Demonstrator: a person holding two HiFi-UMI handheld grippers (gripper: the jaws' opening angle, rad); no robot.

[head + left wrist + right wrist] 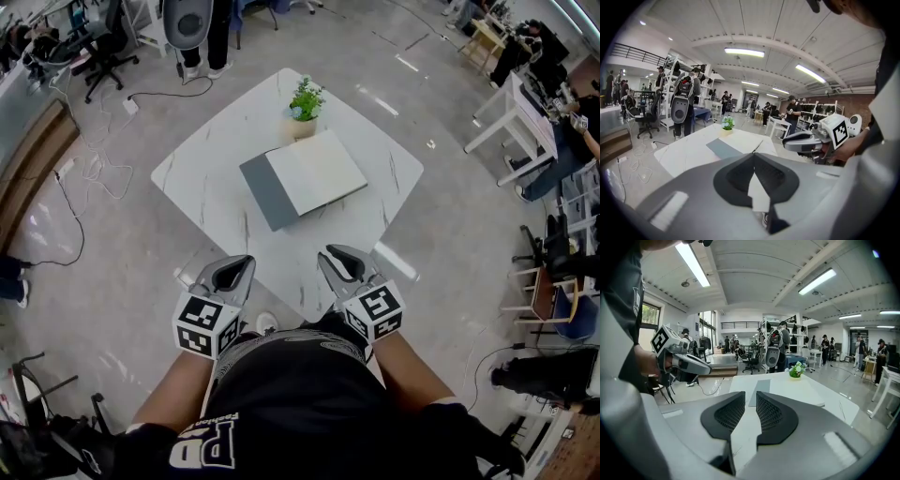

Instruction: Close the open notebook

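Your notebook (305,176) lies open and flat at the middle of the tabletop (216,159). Its grey cover is spread toward the left corner and its white pages toward the right corner. A small plant (304,103) stands just beside its far edge, toward the far corner.

Both grippers hang over the near corner, close to your body and well apart from the notebook, so closing has not started. The left gripper (246,261) has its jaws tip to tip with nothing between them. The right gripper (328,251) shows a narrow gap between its jaws, also empty.

The likely trouble is the flat cover. With jaws this tight you would shove its edge rather than catch it, and the notebook could skate across the smooth tabletop. A push toward the far corner could knock the plant over. If only 1 gripper lifts and nothing pins the other half, the notebook may pivot or the pages may crease.
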